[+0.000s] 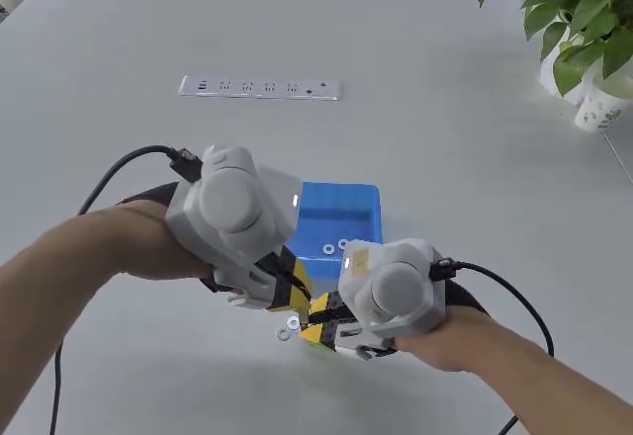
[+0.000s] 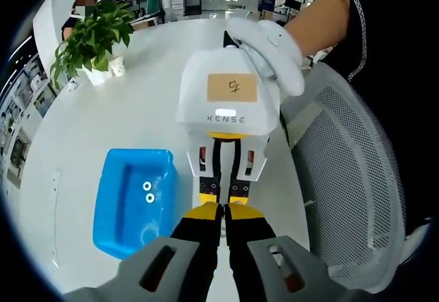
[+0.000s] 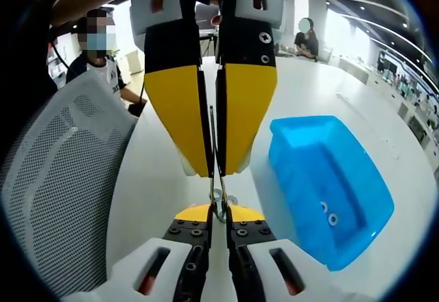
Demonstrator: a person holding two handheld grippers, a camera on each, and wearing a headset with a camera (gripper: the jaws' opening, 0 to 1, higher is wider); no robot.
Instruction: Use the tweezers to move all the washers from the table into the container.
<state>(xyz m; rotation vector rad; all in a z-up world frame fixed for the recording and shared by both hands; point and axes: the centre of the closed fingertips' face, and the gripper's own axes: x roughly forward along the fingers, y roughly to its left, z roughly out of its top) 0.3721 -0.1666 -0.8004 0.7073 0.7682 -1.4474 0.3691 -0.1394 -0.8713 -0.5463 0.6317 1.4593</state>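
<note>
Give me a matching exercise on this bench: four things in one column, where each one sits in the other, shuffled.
Things
1. tweezers
2. two washers
3. power strip
4. potted plant

Places
A. at the far right of the table
B. inside the blue container
C. clamped in the left gripper
D. flat on the table beyond the container

Pairs: 1-C, 2-B, 3-D, 4-A

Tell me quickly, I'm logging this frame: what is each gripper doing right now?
Left gripper: closed on the tweezers.
Right gripper: closed, apparently on the same tweezers.
</note>
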